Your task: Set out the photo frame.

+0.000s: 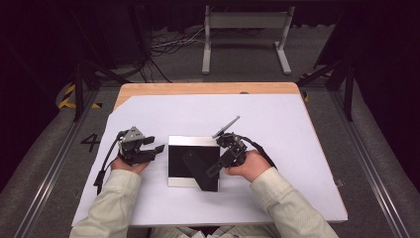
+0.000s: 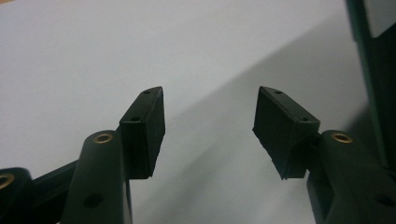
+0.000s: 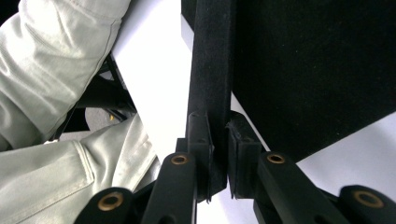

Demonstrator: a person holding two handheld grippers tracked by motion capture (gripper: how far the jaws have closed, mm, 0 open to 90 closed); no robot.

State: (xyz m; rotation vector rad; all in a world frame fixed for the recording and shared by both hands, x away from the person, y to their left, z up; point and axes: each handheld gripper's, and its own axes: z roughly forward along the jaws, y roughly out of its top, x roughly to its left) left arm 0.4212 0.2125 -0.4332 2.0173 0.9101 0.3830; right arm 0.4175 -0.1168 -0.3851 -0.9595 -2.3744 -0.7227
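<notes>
Two black jaws of the right gripper [image 3: 218,154] were pinched together on the near edge of a thin black flap [image 3: 212,70], the lifted cover of a flat square black case with a silvery rim [image 1: 193,161]. In the right gripper view the flap stood edge-on between the pads, running straight up from them, with the pads pressing on it from both sides. To the right of the flap in that view lay the broad dark inner face of the case, and beyond it the white sheet [image 1: 277,124] that covered the wooden desk [image 1: 208,88].

From above, the case rested near the front middle of the white sheet, between the two hands. The right gripper [image 1: 223,156] reached in from the case's right side, over its right front part, held by the right hand [image 1: 250,166] in a pale sleeve.

The left gripper [image 2: 210,126] sat just left of the case, apart from it. Its jaws stood wide open with nothing between them, only white sheet beneath, and the case's edge showed at the far right of the left gripper view.
</notes>
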